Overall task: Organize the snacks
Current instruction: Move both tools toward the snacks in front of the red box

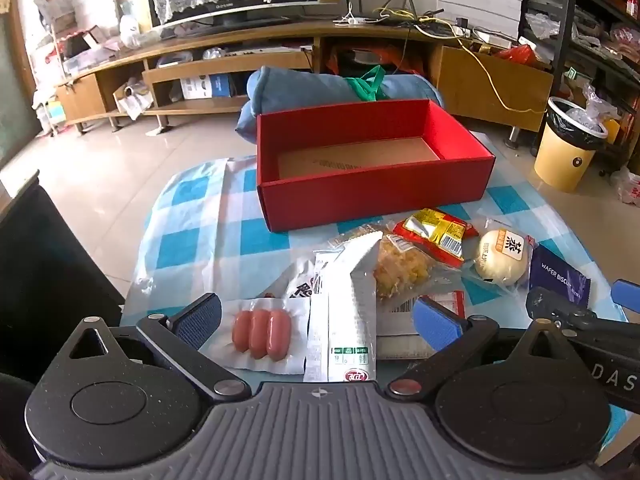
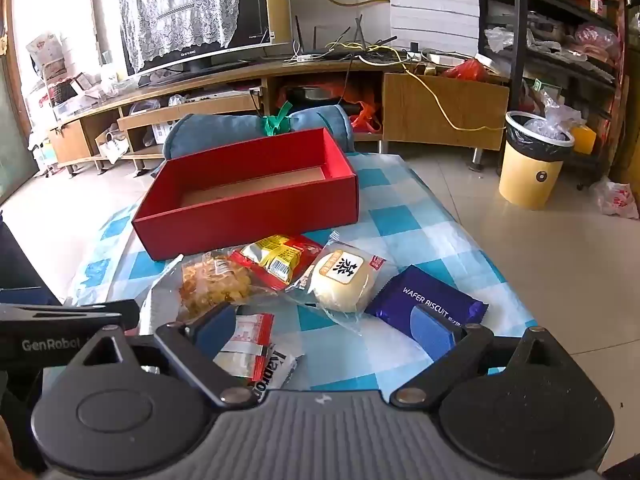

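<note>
An empty red box (image 1: 376,196) (image 2: 248,220) stands on a blue-checked cloth (image 1: 200,220) (image 2: 404,220). In front of it lie snack packs: a sausage pack (image 1: 262,334), a tall white pack (image 1: 352,320), a clear bag of crisps (image 1: 402,268) (image 2: 216,286), a red-yellow pack (image 1: 438,232) (image 2: 280,258), a wrapped bun (image 1: 502,262) (image 2: 342,286), a purple wafer biscuit pack (image 1: 558,274) (image 2: 426,306) and a small red-white pack (image 2: 250,340). My left gripper (image 1: 318,320) hovers open over the sausages and white pack. My right gripper (image 2: 326,326) hovers open, with nothing gripped.
Behind the box lies a rolled blue cushion (image 1: 304,84) (image 2: 224,134). A long wooden TV cabinet (image 1: 240,52) (image 2: 444,112) runs along the back. A yellow bin (image 1: 568,148) (image 2: 532,160) stands on the tiled floor at right, beside dark shelves (image 2: 560,40).
</note>
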Demonstrator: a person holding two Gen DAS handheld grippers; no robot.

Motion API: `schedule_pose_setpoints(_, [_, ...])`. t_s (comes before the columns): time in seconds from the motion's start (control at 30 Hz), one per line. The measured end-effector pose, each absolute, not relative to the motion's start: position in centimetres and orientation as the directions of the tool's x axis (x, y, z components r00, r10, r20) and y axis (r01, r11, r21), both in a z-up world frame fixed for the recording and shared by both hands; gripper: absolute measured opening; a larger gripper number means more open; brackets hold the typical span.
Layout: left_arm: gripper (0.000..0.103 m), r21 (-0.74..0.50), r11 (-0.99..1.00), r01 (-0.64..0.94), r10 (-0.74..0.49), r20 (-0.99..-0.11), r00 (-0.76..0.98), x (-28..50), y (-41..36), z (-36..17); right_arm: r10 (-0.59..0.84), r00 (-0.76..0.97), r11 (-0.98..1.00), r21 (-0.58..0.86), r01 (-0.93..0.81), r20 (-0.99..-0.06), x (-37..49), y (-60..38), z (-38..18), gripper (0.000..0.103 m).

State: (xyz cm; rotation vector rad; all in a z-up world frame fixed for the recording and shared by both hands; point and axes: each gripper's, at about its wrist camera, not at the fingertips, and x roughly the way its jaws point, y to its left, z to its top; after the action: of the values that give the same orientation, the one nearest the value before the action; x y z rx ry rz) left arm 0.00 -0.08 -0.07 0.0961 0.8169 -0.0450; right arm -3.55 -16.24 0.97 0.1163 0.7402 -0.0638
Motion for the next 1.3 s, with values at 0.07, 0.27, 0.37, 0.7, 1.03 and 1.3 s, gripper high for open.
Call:
schedule_pose_setpoints(0.07, [0.103,0.069,0.994,0.081,-0.004,-0.736,0.677,-0.1,-0.3,-0.2,-0.017,0.737,0.991,0.084,0.1,-0.675,-3.5,-16.3,0.9,0.093])
schedule_pose_setpoints(0.27, [0.103,0.051,0.996,0.07,-0.009,-0.741,0.671,-0.2,0.4,-0.1,-0.02,0.73,0.991,0.081,0.103,-0.683,-3.4,-16.2,0.7,0.093])
schedule_pose_setpoints(0.37, [0.103,0.047,0.997,0.068,-0.01,-0.752,0.659,0.1,0.2,-0.5,-0.016,0.724,0.992,0.081,0.099,-0.689,-3.2,-16.1,0.3,0.093])
schedule_pose_setpoints(0.7, [0.1,0.042,0.996,0.078,-0.016,-0.777,0.629,-0.5,0.3,-1.1,-0.009,0.708,0.993,0.078,0.091,-0.706,-3.7,-15.9,0.6,0.093])
schedule_pose_setpoints(1.03, [0.098,0.058,0.993,0.099,-0.016,-0.784,0.621,-1.5,0.1,-1.1,-0.004,0.689,0.992,0.083,0.094,-0.725,-5.0,-16.0,0.4,0.093])
schedule_pose_setpoints(1.3, [0.097,0.06,0.992,0.109,-0.018,-0.798,0.603,-2.0,0.1,-1.4,-0.001,0.671,0.992,0.082,0.091,-0.741,-5.5,-15.8,0.2,0.093])
